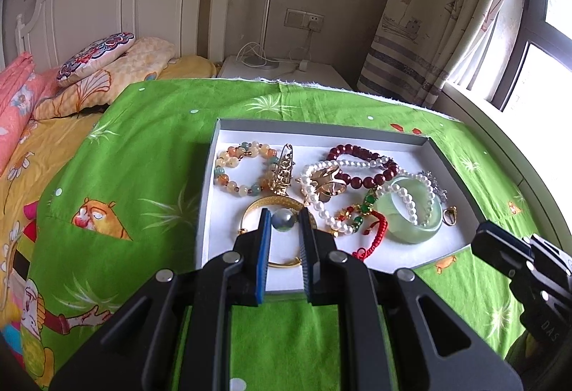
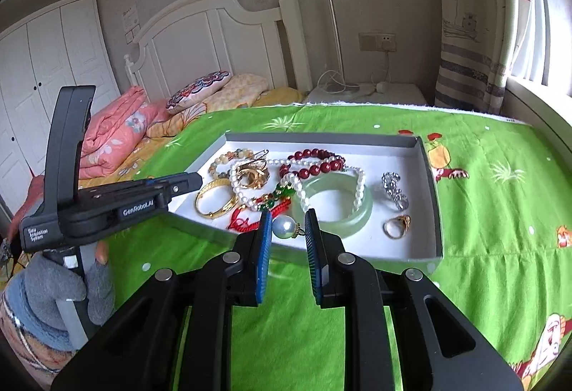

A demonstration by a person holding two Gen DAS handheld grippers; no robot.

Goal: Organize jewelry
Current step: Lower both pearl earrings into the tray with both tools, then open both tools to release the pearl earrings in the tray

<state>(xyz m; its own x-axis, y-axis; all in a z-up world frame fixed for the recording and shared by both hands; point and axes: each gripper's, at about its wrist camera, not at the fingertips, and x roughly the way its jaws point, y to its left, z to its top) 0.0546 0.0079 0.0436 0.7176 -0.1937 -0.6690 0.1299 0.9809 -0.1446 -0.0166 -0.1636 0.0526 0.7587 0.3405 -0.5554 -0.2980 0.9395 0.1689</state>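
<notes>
With the left tongs [image 1: 284, 221] clamped on a grey pearl bead [image 1: 284, 220] above the gold bangle [image 1: 264, 203], and the right tongs [image 2: 286, 228] seemingly pinching a pearl earring [image 2: 285, 226] over the tray's [image 2: 411, 240] near wall, lower each gently onto bare floor ahead before releasing.

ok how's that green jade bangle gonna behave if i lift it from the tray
Probably stiff: the jade bangle looks like one solid ring, so it shouldn't sag. Its glossy surface may slip between claw pads. The pearl strand lies draped across it, so lifting would likely drag the pearls along.
</notes>
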